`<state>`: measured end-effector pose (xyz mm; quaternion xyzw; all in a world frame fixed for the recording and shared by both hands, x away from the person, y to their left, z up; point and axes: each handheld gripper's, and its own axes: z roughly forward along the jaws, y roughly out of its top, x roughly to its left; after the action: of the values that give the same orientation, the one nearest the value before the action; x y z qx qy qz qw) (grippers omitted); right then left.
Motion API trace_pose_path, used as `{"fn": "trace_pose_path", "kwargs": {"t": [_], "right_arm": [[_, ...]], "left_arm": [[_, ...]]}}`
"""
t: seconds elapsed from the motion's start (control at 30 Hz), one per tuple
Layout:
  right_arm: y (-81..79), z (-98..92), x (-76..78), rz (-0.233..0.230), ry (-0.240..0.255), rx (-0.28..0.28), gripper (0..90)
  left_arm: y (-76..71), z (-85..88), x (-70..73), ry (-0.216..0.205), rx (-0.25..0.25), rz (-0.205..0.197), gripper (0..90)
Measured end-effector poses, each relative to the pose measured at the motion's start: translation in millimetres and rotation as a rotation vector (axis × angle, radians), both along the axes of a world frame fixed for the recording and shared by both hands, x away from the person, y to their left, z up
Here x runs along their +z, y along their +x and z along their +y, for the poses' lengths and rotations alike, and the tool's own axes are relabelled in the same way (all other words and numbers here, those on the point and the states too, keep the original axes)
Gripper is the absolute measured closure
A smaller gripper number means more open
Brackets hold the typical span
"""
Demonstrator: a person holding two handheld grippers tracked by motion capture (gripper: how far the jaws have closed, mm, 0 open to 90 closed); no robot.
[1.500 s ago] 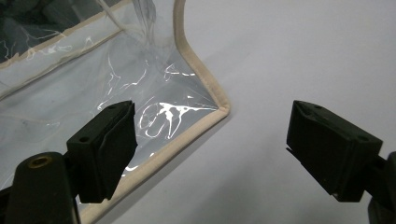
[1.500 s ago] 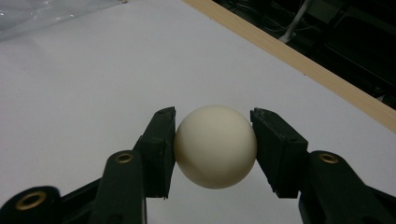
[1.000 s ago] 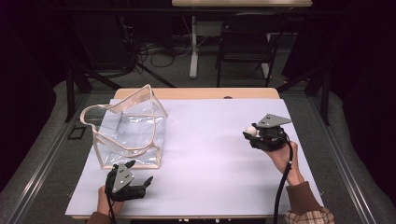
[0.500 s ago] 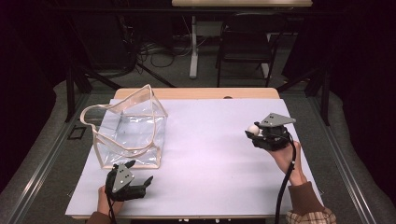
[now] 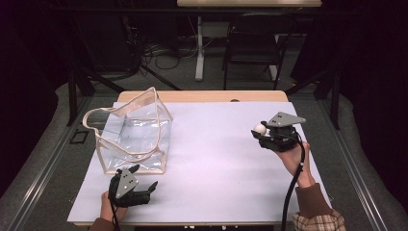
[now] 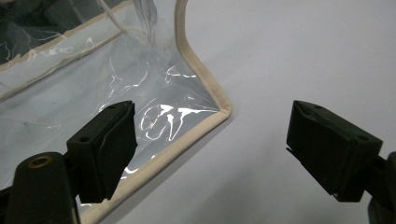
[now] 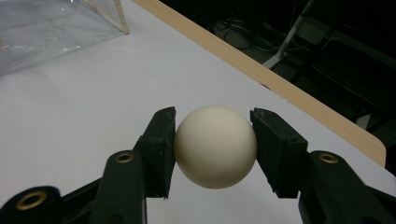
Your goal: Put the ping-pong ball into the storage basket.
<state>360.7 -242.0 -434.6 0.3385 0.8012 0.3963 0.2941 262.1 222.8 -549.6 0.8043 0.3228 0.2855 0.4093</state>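
Right tool (image 5: pixel 261 136) clenched on white ball (image 5: pixel 260 129), barely shifted since a second ago; carry toward clear bag (image 5: pixel 132 132) pending. Left tool (image 5: pixel 144 185) released, idle near bag corner.

The right tool (image 5: pixel 262 134), clamping the ball (image 5: pixel 260 129), has drifted slightly nearer the person.

It looks like a lab or recording studio. Black curtains (image 5: pixel 29 72) close in the sides, cables (image 5: pixel 159 50) lie tangled on the grey carpet (image 5: pixel 57 144), and a dark chair (image 5: pixel 250 48) stands by a second desk (image 5: pixel 250 3). White sheeting (image 5: pixel 216 159) covers the wooden surface (image 5: pixel 202 96).
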Motion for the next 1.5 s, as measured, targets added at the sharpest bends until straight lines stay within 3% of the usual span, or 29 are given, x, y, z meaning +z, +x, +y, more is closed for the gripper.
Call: {"fn": "trace_pose_path", "kwargs": {"t": [1.03,1.5], "right_arm": [[11.3,27.2,27.4,-0.036,-0.039,0.06,50.9],[15.2,34.1,36.2,-0.047,-0.027,0.078,50.9]], "left_arm": [[0.5,-0.5,0.3,0.0,-0.005,-0.004,16.2],[0.4,-0.6,0.3,0.002,-0.005,-0.007,16.2]]}}
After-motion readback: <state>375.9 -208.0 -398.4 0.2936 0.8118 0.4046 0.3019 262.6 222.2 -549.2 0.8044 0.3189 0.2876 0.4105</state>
